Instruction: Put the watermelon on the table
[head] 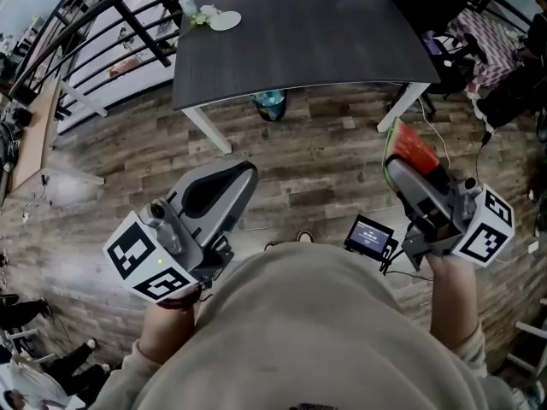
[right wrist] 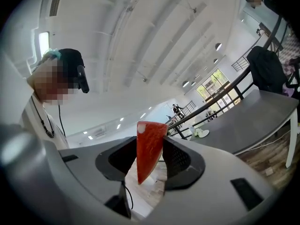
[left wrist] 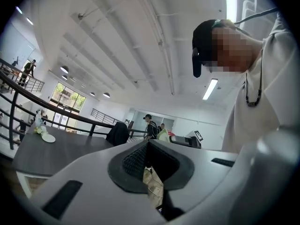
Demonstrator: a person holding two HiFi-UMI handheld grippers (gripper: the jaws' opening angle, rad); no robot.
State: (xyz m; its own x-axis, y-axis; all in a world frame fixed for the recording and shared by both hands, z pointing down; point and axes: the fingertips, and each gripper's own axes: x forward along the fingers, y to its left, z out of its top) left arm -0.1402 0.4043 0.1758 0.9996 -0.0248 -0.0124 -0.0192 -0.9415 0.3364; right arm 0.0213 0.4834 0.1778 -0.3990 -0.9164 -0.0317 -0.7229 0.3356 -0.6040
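Closest to the head camera is the person's pale top point(head: 299, 331), with both claws held out level ahead of it.

**Claw state**
- Right claw point(head: 400, 169): clamped on the watermelon point(right wrist: 149, 149), a red wedge with a green rind edge. The wedge stands upright between the two pads and its tip hangs below them.
- Left claw point(head: 246, 173): jaws together at the tips, nothing between them.

**Task progress**
- Judged done: the watermelon is grasped and is clear of any surface.
- Judged left: carry it forward, lower it onto the desk and release it.
- The desk point(head: 325, 41) lies well ahead of both claws, with wooden floor point(head: 325, 143) between. No part of the wedge is over the desk yet.

**Containers**
- A white plate point(head: 225, 20) sits at the far corner of the desk, ahead and to the left of the left claw. It appears empty.
- Just beside the plate lie small pale items point(head: 200, 14), too small to identify.
- A blue-green object point(head: 269, 103) stands on the floor under the desk, ahead of and between the claws. Whether it is a container cannot be told.
- The rest of the desk ahead of the right claw is bare.
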